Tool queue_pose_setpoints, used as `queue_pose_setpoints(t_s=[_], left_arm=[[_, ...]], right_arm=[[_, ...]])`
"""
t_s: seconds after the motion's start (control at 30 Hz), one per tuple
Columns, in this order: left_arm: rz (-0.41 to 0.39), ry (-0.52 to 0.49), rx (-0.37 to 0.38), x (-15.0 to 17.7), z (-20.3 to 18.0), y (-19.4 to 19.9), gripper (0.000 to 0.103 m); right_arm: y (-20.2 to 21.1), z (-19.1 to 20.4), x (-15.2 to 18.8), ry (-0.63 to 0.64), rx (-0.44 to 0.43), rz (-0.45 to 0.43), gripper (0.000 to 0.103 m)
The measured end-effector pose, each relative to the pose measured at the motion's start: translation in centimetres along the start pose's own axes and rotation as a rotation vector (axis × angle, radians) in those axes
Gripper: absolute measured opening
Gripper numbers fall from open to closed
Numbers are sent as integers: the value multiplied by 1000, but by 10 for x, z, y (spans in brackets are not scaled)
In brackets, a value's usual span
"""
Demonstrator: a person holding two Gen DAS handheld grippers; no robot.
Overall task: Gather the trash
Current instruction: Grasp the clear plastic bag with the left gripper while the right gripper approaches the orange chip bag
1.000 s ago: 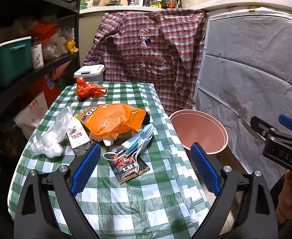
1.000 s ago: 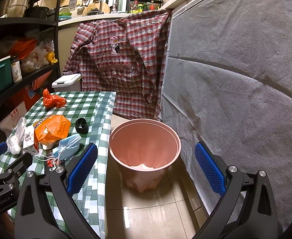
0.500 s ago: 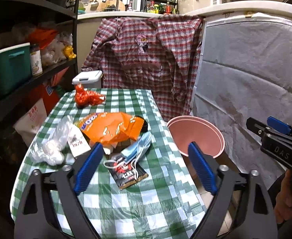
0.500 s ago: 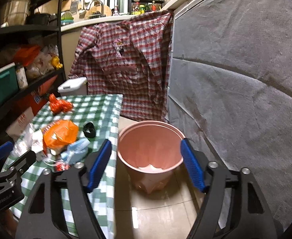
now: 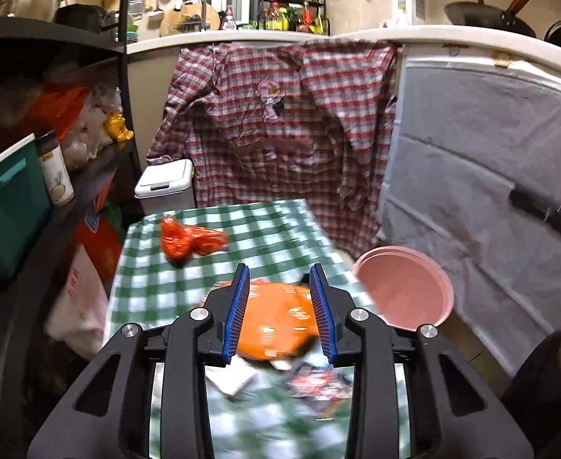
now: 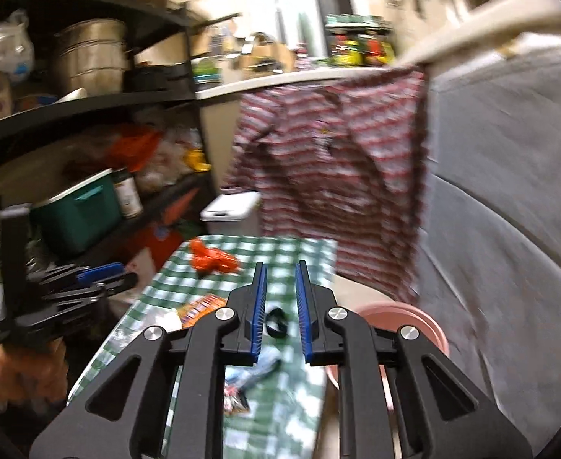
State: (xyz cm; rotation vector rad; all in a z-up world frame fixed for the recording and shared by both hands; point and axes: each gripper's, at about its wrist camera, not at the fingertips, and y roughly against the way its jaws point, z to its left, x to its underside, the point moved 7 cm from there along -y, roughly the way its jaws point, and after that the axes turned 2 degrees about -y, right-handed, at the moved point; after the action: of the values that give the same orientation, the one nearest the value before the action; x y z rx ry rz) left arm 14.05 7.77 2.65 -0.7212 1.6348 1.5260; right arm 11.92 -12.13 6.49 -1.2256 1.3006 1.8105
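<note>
Trash lies on a green checked table [image 5: 219,237]: an orange snack bag [image 5: 276,321], a crumpled red bag [image 5: 184,241] farther back, and blurred wrappers near the front. My left gripper [image 5: 280,287] is partly closed and empty, above the orange bag. In the right wrist view my right gripper [image 6: 280,290] is narrowly open and empty above the table, over a black ring [image 6: 276,321] and a blue mask [image 6: 257,367]. The pink bin [image 5: 402,290] stands on the floor right of the table; it also shows in the right wrist view [image 6: 414,317].
A dark shelf rack with a teal box [image 5: 5,214] stands left. A white lidded bin [image 5: 165,187] and a hanging plaid shirt [image 5: 280,122] are behind the table. A grey covered panel [image 5: 471,191] stands right.
Both grippers' jaws have narrowed from wide open. Both have tilted up and moved over the table; the right one swung left from the bin. Frames are now blurred.
</note>
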Motion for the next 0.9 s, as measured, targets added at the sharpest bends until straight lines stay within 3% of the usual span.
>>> queue_pose_setpoints(t_s=[0.17, 0.37, 0.53, 0.73, 0.9], left_arm=[[46, 53, -57, 33, 65, -29, 29], [149, 139, -75, 63, 109, -52, 24], [284, 116, -50, 92, 117, -72, 24], [389, 84, -24, 121, 119, -75, 26], [472, 103, -26, 144, 130, -83, 36]], right_arm=[[-55, 24, 7, 81, -87, 75, 16], [-118, 27, 50, 46, -138, 194, 16], [-160, 31, 75, 44, -133, 281, 19], [-204, 36, 102, 17, -154, 408, 22], [-230, 29, 119, -33, -133, 490, 31]])
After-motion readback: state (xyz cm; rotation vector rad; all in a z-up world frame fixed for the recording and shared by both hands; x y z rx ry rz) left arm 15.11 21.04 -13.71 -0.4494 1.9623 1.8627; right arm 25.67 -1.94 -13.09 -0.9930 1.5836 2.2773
